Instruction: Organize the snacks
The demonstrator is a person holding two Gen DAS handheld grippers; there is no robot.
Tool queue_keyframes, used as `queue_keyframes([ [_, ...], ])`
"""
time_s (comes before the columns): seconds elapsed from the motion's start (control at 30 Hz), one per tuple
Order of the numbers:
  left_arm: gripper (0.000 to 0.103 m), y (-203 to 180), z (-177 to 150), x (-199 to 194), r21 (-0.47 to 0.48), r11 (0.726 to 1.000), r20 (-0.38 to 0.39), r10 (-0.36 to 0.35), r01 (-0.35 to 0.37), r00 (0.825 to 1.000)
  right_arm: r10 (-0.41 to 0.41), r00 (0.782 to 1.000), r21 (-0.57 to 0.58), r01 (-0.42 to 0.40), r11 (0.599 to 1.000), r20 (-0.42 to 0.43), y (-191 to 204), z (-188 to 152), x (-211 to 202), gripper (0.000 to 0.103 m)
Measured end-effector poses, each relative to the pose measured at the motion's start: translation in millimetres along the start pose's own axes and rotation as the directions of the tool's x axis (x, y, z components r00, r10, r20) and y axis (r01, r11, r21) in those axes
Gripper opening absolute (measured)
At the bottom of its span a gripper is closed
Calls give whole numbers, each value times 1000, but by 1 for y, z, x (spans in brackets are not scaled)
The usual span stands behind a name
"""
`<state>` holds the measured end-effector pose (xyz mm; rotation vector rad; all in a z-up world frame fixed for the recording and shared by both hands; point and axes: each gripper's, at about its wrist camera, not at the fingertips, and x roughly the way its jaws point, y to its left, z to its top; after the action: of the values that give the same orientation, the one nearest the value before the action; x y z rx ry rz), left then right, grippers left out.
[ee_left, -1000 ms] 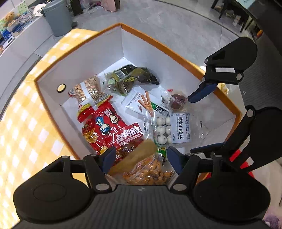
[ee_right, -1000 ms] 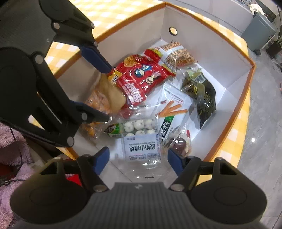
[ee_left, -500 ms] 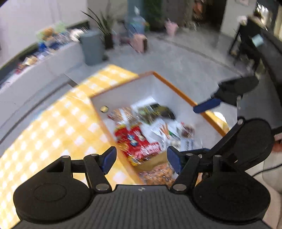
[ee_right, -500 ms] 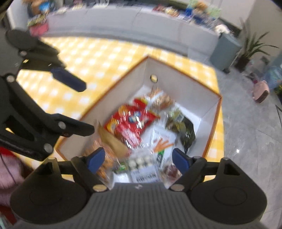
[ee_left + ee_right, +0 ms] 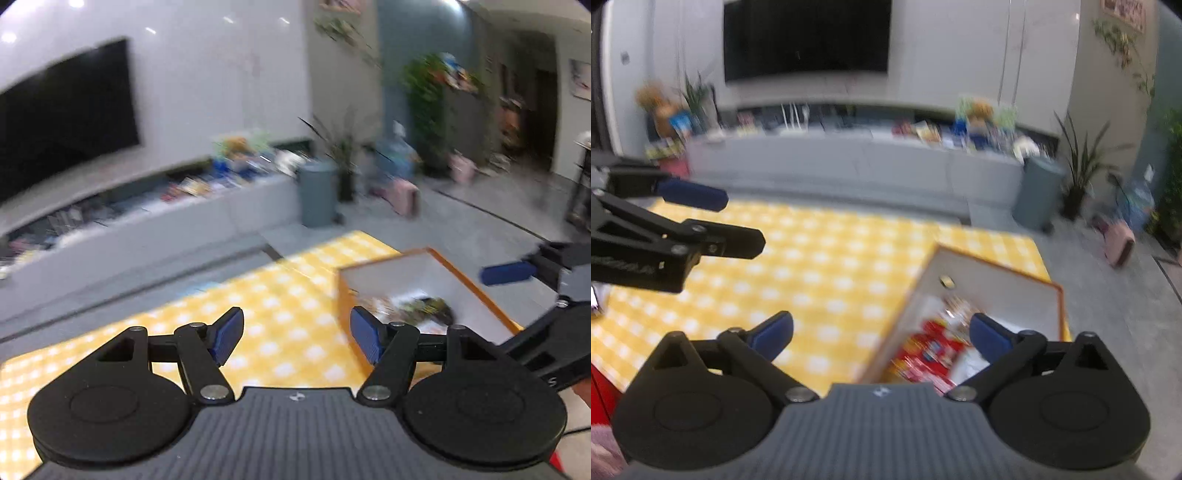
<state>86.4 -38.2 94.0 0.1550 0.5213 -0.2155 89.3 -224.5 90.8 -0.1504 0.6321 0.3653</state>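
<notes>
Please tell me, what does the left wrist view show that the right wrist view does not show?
Only the left wrist view shows a dark doorway at far right. Only the right wrist view shows the red snack packet and the round hole in the box wall. Both show the orange-rimmed white box, the yellow checked tablecloth, the black wall television and the grey bin.

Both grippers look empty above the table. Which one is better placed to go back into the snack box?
Right, probably. The right gripper, jaws opening and empty, has the box and its red packets straight ahead. The left gripper, open and empty, looks mostly over the yellow cloth, with the box off to its right.
</notes>
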Motion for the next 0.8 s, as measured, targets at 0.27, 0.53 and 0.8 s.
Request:
queue_keyframes([
  [0.27, 84, 13, -39, -38, -69, 979, 64, 198, -194, 978, -134, 978, 25, 131, 991, 160, 53, -26, -26, 100],
  [0.53, 84, 28, -84, -52, -121, 956, 33, 272, -266, 962, -177, 953, 49, 170, 984, 244, 92, -59, -44, 100],
  [0.8, 84, 41, -120, -49, -188, 932, -53, 304, -309, 951, -196, 965, 134, 174, 976, 175, 103, -96, -37, 100],
])
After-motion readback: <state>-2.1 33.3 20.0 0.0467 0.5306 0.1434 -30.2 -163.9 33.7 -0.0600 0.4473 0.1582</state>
